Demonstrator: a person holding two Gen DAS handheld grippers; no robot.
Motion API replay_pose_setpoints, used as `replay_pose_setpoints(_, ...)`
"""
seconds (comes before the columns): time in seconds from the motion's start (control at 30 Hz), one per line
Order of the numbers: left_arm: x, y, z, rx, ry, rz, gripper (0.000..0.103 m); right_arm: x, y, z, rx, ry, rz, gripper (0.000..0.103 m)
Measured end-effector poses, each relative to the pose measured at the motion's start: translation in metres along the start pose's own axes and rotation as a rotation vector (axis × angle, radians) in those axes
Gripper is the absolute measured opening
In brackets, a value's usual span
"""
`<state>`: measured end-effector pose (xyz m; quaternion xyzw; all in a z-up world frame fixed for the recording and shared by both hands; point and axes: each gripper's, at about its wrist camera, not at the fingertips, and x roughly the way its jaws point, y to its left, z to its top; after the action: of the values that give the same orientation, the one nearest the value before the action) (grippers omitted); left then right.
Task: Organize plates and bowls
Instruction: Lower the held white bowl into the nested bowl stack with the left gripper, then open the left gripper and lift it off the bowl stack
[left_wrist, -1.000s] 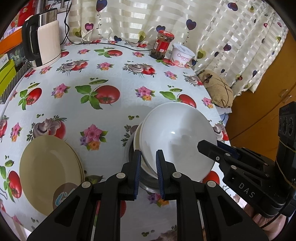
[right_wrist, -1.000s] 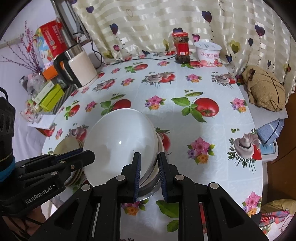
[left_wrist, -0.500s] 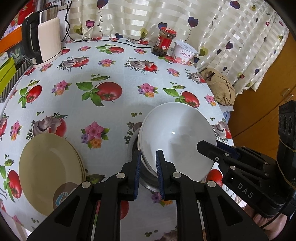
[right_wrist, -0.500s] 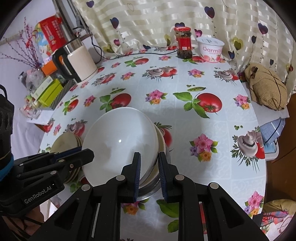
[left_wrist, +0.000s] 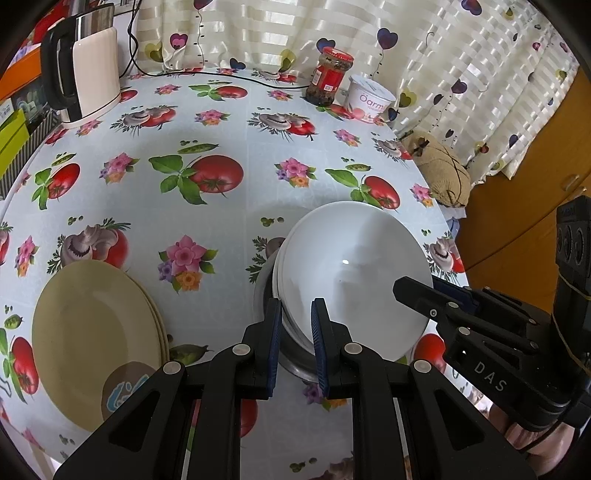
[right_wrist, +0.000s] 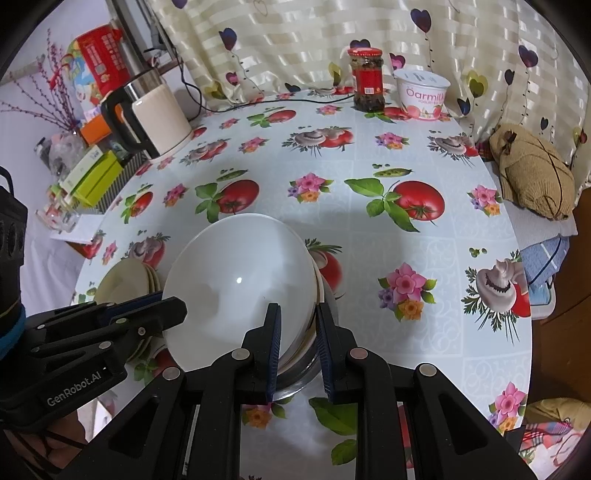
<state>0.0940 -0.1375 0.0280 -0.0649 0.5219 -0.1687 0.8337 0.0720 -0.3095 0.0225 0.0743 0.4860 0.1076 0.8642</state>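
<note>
Both claws pinch the white bowl stack, barely changed from before

The left claw (left_wrist: 296, 325) and right claw (right_wrist: 298, 332) each stay nearly closed on opposite rims of the white bowls (left_wrist: 354, 273), nested over a metal bowl (left_wrist: 266, 295) on the bench (left_wrist: 229, 221); tan plates (left_wrist: 92, 332) lie beside, unmoved.

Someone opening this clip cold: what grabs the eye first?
The big white bowl, topmost of a stack near the table's front edge, gripped at opposite rims by the left gripper and right gripper. Next, the loud tomato-and-flower tablecloth, with beige plates stacked left of the bowls.
</note>
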Motion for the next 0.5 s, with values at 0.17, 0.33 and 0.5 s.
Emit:
replay_pose_setpoints(0.17, 0.0044, 0.0004, -0.0026, 0.003, 0.011, -0.001, 0.017, 0.0010, 0.0001, 0.0001, -0.002, 0.002, -0.001, 0.021)
replay_pose_setpoints(0.33, 0.0047, 0.0017, -0.0032, 0.004, 0.007, -0.011, 0.017, 0.0020, -0.0007, -0.0004, 0.000, 0.004, 0.001, 0.022)
replay_pose_setpoints(0.5, 0.0014, 0.0023, -0.0018, 0.004, -0.007, -0.022, 0.017, 0.0017, 0.0000, -0.0007, -0.002, 0.005, 0.001, 0.023)
